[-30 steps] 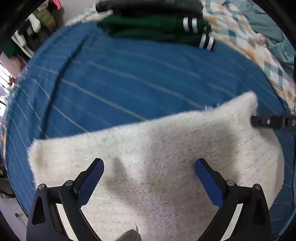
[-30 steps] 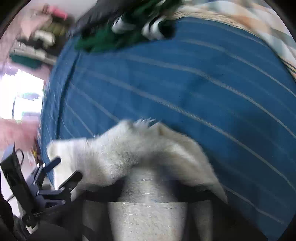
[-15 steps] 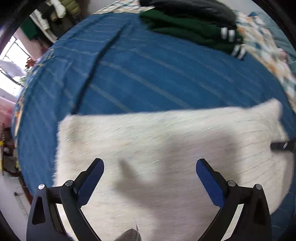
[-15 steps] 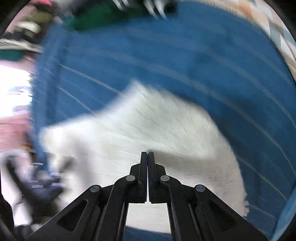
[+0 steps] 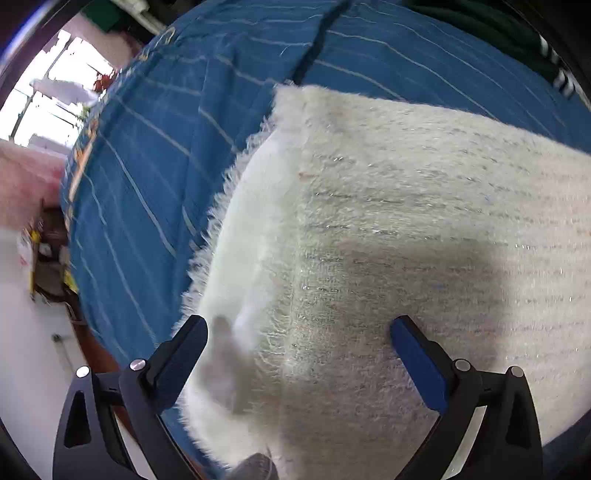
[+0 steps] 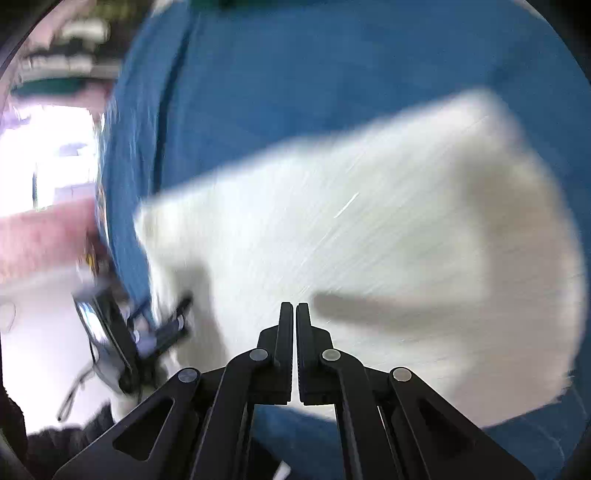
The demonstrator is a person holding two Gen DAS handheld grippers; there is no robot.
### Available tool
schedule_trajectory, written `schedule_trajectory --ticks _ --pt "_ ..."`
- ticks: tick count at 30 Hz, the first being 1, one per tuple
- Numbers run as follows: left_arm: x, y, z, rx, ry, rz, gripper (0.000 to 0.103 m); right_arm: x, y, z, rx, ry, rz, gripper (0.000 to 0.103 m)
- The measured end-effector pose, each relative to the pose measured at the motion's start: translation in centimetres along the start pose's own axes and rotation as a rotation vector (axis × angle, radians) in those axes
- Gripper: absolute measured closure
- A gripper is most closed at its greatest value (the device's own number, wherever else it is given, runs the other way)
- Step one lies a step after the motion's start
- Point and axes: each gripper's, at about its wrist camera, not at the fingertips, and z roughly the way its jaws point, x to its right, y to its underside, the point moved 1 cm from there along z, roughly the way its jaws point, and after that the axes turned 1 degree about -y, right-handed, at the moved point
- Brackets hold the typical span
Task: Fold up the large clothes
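Note:
A fluffy white sweater lies folded flat on the blue striped bedspread. My left gripper hovers open just above the sweater's left edge, with one blue-padded finger on each side and nothing held. In the right wrist view the sweater is blurred by motion. My right gripper is shut above its near edge with nothing between the jaws. The left gripper shows at the sweater's left end there.
A dark green garment with white stripes lies at the far side of the bed. The bed's left edge drops to a pale floor. A bright window is beyond it. The blue bedspread stretches behind the sweater.
The sweater fabric that lay over my right gripper has come off it and lies flat. My left gripper has swung from the sweater's middle to its left edge, staying open.

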Motion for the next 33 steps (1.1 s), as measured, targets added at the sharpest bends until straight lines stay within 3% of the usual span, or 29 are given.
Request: schedule_trajectory --ticks 1,3,6,9,11,12,13,14,16,18,22,24,25,27,31,33 --pt "0.0 0.1 0.3 0.004 0.006 -0.007 0.000 -0.2 0.1 3.0 -0.058 0.061 -0.012 0.102" --pt "-0.2 0.1 0.8 0.010 0.024 -0.022 0.000 0.9 -0.4 7.1 -0.070 0.161 -0.004 0.103" --pt "-0.9 0.0 1.3 0.030 0.069 -0.049 0.000 2.6 -1.0 7.7 -0.091 0.119 0.077 0.103" --pt "-1.6 -0.4 1.9 0.086 0.139 -0.096 0.000 2.7 -0.7 6.5 -0.089 0.115 0.047 0.103" --pt "-1.5 -0.8 2.0 0.072 0.167 -0.106 0.000 2.8 0.2 4.7 -0.032 0.060 0.034 0.097" --pt "-1.4 -1.3 1.9 0.043 0.162 -0.092 0.000 3.4 1.1 3.1 0.029 -0.007 0.040 0.094" --pt "-1.4 -1.7 1.6 0.034 0.146 -0.079 0.000 4.1 2.1 1.5 0.095 -0.068 0.057 0.079" --pt "-1.1 -2.0 0.8 0.038 0.111 -0.057 0.000 5.0 3.3 -0.5 0.174 -0.117 0.076 0.057" --pt "0.2 -2.1 -1.3 0.088 0.058 -0.003 0.000 8.0 7.3 -4.6 0.343 -0.123 0.162 0.042" --pt "2.4 -2.1 -4.0 0.144 0.059 0.059 0.000 10.9 11.0 -6.5 0.428 -0.085 0.274 0.041" --pt "8.9 -2.9 -8.2 0.198 0.183 0.131 0.000 19.2 19.1 -7.4 0.544 -0.083 0.597 0.041" --pt "11.7 -3.8 -8.0 0.178 0.232 0.138 0.000 23.7 21.6 -6.4 0.583 -0.168 0.711 0.041" --pt "13.5 -4.3 -7.2 0.155 0.251 0.147 0.000 23.7 21.5 -4.2 0.605 -0.215 0.730 0.041" --pt "16.3 -5.2 -5.0 0.106 0.239 0.174 0.000 25.5 20.9 -1.8 0.657 -0.382 0.742 0.041" --pt "16.5 -6.3 -3.7 0.104 0.270 0.183 0.000 25.1 17.3 0.8 0.752 -0.618 0.653 0.041" --pt "15.9 -6.4 -3.5 0.099 0.299 0.189 0.000 24.5 15.4 1.3 0.754 -0.660 0.602 0.041"
